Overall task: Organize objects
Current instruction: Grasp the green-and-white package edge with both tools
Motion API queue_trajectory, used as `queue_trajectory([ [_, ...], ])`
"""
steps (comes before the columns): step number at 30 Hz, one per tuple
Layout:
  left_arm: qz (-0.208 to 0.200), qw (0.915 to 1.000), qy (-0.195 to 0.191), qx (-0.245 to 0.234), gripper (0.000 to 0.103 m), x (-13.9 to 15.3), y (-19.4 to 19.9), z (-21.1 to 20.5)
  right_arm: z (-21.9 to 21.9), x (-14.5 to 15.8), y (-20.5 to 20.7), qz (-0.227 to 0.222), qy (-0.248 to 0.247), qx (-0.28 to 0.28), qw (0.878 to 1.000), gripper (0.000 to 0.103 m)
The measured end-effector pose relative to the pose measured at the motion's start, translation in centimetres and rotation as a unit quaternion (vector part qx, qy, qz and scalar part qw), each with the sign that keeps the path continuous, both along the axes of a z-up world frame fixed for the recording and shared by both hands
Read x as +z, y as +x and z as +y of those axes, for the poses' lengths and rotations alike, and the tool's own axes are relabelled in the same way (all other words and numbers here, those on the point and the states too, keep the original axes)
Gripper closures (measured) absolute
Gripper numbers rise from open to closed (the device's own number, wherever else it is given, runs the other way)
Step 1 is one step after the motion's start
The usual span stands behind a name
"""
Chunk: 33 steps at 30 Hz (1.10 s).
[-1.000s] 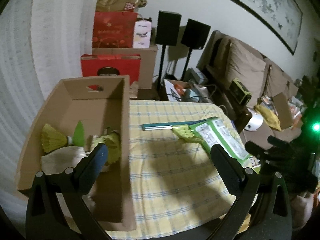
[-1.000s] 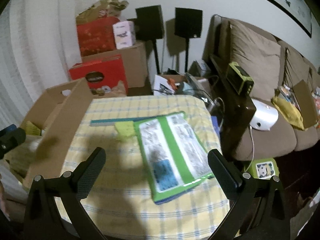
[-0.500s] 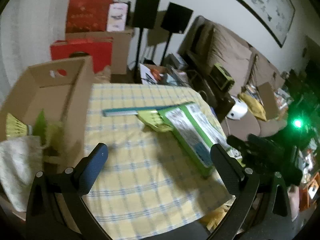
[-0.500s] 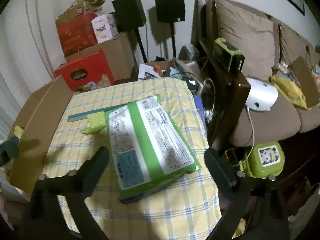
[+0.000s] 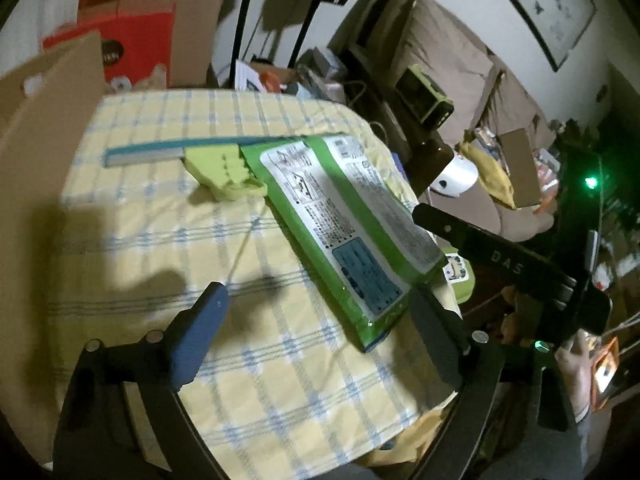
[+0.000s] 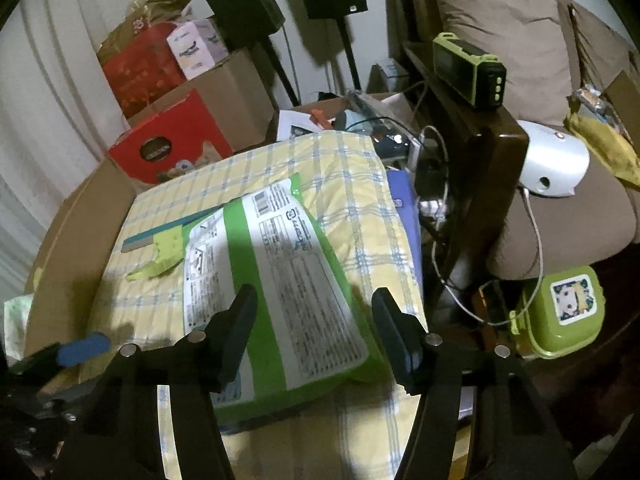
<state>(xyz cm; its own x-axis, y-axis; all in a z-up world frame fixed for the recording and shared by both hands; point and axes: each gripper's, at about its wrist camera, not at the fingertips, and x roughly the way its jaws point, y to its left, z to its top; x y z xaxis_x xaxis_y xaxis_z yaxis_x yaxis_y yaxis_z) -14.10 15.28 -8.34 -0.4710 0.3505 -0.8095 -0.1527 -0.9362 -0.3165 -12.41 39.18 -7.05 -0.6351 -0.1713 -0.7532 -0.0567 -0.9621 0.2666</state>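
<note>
- The flat green-and-white plastic pack [image 6: 276, 280] lies on the yellow checked bench [image 6: 360, 208], lower centre of the right wrist view.
- The right gripper [image 6: 314, 330] hovers, jaws spread either side of the pack's near end, not touching.
- The left gripper [image 5: 320, 336] is released, holding nothing, at lower centre beside the pack [image 5: 344, 220].
- A lime plastic clip [image 5: 222, 174] sits touching the pack's far corner.

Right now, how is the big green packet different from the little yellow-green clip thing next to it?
The green packet is much bigger than the yellow-green clip. The packet is flat with white printed panels; the clip is plain and lumpy. The right gripper has its open fingers either side of the packet's near end, while no gripper is near the clip. Both lie on the checked tablecloth and overlap the teal strip.
</note>
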Motion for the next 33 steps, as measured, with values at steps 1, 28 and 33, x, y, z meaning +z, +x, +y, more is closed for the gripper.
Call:
queue_trajectory([
  [1,-0.006,1.0000,0.004,0.004,0.014,-0.5,-0.4,0.1,0.1,-0.2,-0.2,-0.001,-0.003,0.002,1.000,0.042],
  [28,-0.021,0.9980,0.056,-0.019,0.027,-3.6,-2.5,1.3,-1.9,-2.4,1.4,-0.031,-0.054,0.046,0.997,0.061],
  [33,-0.015,0.9990,0.039,-0.016,0.047,-3.6,-2.3,0.9,-2.1,-2.4,1.4,-0.035,-0.039,0.029,0.998,0.067],
])
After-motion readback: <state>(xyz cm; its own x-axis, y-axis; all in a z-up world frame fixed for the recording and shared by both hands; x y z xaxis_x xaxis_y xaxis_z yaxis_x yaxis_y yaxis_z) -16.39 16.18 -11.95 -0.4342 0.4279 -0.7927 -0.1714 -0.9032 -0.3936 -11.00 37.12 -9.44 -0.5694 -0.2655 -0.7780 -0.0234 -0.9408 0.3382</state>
